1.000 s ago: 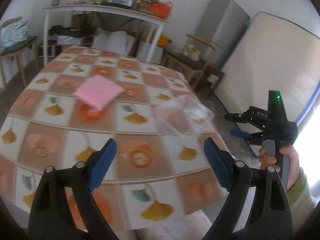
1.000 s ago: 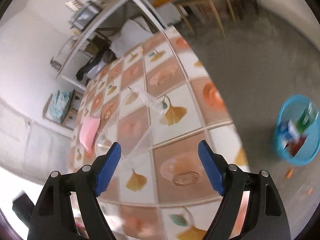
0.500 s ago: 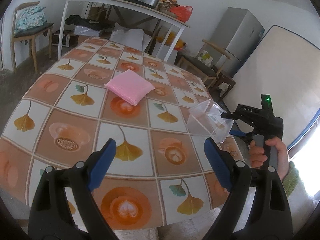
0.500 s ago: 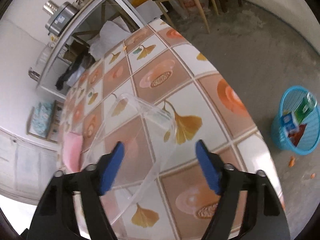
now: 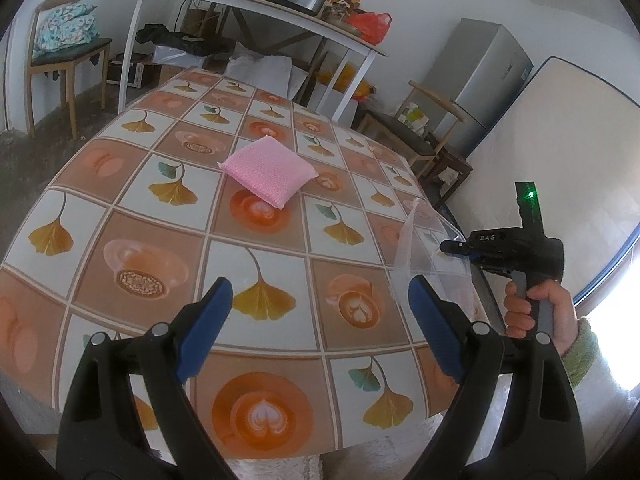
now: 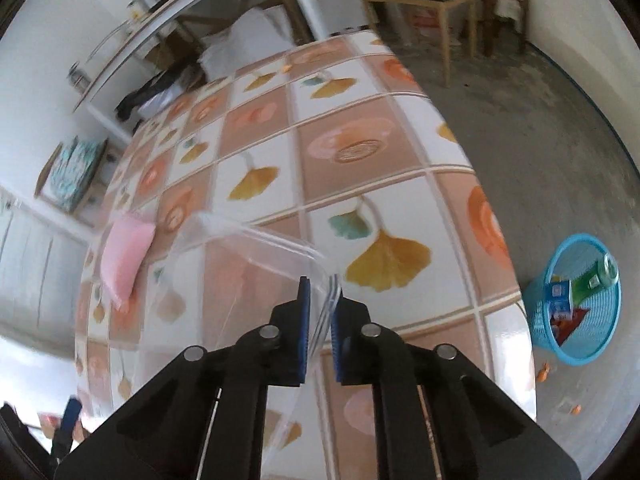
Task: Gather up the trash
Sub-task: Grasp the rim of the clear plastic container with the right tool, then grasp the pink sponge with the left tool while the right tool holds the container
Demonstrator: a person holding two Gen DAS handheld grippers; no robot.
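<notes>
A clear plastic container (image 6: 240,280) is pinched by its rim in my right gripper (image 6: 320,320), which is shut on it and holds it tilted above the table's right edge. The container also shows in the left wrist view (image 5: 428,252), in front of the right gripper (image 5: 472,250). My left gripper (image 5: 320,320) is open and empty above the near part of the table (image 5: 160,208). A pink sponge (image 5: 268,174) lies on the table's middle; it also shows in the right wrist view (image 6: 124,260). A blue trash basket (image 6: 576,300) with trash in it stands on the floor at the right.
A tiled-pattern cloth covers the table (image 6: 360,184). A white shelf (image 5: 256,4) with pots stands behind it, a chair (image 5: 64,56) at the left, a grey fridge (image 5: 480,76) and a mattress (image 5: 552,152) at the right. Orange scraps (image 6: 544,372) lie on the floor by the basket.
My right gripper has closed on the clear container's rim and lifted it off the table. My left gripper has stayed open, its view shifting slightly over the table.
</notes>
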